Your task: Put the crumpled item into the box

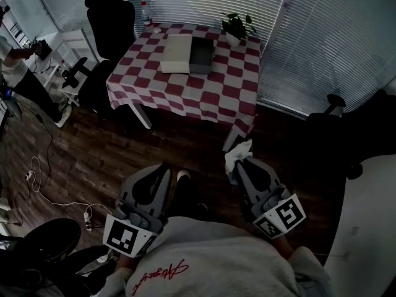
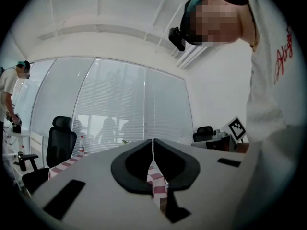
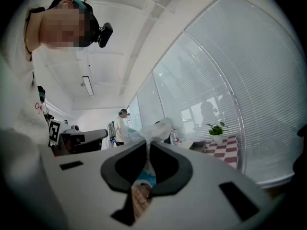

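Note:
A crumpled white item [image 1: 237, 154] sticks out past the tips of my right gripper [image 1: 238, 163], which is shut on it; in the right gripper view the crumpled item [image 3: 156, 130] bulges above the closed jaws of that gripper [image 3: 147, 142]. My left gripper [image 1: 166, 167] is held low beside it, and my left gripper [image 2: 153, 141] has its jaws closed with nothing between them. The open grey box [image 1: 202, 55] sits on the far checkered table [image 1: 185, 88], with its white lid [image 1: 176, 53] lying to its left.
A potted plant [image 1: 236, 28] and a bottle [image 1: 145, 13] stand at the table's back edge. Black office chairs [image 1: 109, 17] are left of the table. A person [image 1: 17, 73] stands at far left. Cables [image 1: 55, 197] lie on the wood floor. Blinds cover the windows.

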The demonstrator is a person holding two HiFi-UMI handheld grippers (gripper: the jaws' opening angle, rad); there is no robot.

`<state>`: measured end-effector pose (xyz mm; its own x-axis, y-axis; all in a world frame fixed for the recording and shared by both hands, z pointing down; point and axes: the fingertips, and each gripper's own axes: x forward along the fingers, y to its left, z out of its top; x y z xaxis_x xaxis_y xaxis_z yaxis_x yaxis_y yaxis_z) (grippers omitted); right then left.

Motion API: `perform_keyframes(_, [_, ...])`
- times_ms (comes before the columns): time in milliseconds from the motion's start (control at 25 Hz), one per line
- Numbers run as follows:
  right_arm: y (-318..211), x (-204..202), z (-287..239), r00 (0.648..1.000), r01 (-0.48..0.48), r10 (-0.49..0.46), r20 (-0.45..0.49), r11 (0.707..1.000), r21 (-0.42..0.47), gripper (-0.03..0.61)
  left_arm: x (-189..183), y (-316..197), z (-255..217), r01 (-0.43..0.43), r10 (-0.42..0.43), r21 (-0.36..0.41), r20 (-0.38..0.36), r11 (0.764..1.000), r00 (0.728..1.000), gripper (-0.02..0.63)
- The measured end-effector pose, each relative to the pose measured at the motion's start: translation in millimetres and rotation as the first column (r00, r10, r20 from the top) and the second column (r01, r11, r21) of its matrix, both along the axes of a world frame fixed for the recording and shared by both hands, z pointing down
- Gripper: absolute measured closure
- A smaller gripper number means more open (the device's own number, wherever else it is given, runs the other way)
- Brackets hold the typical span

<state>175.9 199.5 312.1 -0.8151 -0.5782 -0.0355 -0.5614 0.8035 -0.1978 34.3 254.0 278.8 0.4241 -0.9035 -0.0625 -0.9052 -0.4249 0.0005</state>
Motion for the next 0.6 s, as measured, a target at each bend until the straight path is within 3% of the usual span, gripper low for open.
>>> perform_keyframes(600, [-37, -11, -1, 1.000, -0.020, 0.020, 0.009, 1.000, 0.012, 0.546, -7, -38, -5, -0.025, 0.024, 0.026, 0.018, 0.999, 1.000, 0.589])
